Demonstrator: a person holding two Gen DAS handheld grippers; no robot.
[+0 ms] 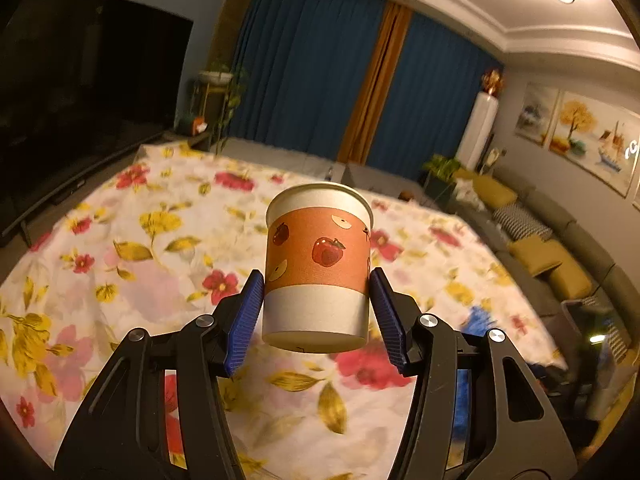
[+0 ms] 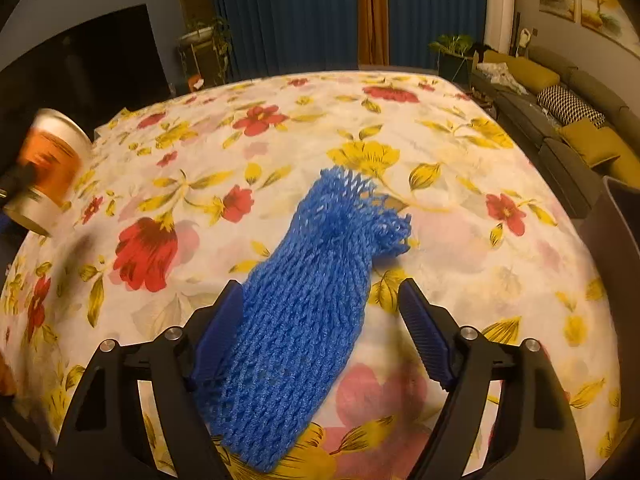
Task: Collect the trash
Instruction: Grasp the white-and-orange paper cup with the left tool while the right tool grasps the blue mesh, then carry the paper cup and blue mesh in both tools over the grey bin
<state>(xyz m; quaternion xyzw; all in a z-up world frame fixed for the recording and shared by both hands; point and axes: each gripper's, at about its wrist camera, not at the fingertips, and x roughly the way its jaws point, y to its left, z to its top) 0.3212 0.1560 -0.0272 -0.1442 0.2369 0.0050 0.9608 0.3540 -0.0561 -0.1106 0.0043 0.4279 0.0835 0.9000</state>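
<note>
My left gripper (image 1: 316, 280) is shut on a paper cup (image 1: 318, 264) with an orange apple-print band and holds it upright above the floral tablecloth (image 1: 140, 248). The cup also shows, blurred, at the left edge of the right wrist view (image 2: 48, 164). A blue foam net sleeve (image 2: 304, 312) lies on the tablecloth (image 2: 460, 216). My right gripper (image 2: 320, 292) is open just above the cloth, with the near end of the net between its fingers; the left pad (image 2: 222, 328) touches the net, the right pad stands apart from it.
A dark TV (image 1: 80, 92) stands at the left. Blue curtains (image 1: 312, 80) hang behind the table. A grey sofa with yellow cushions (image 1: 552, 256) runs along the right side. A grey bin (image 2: 620, 216) stands at the table's right edge.
</note>
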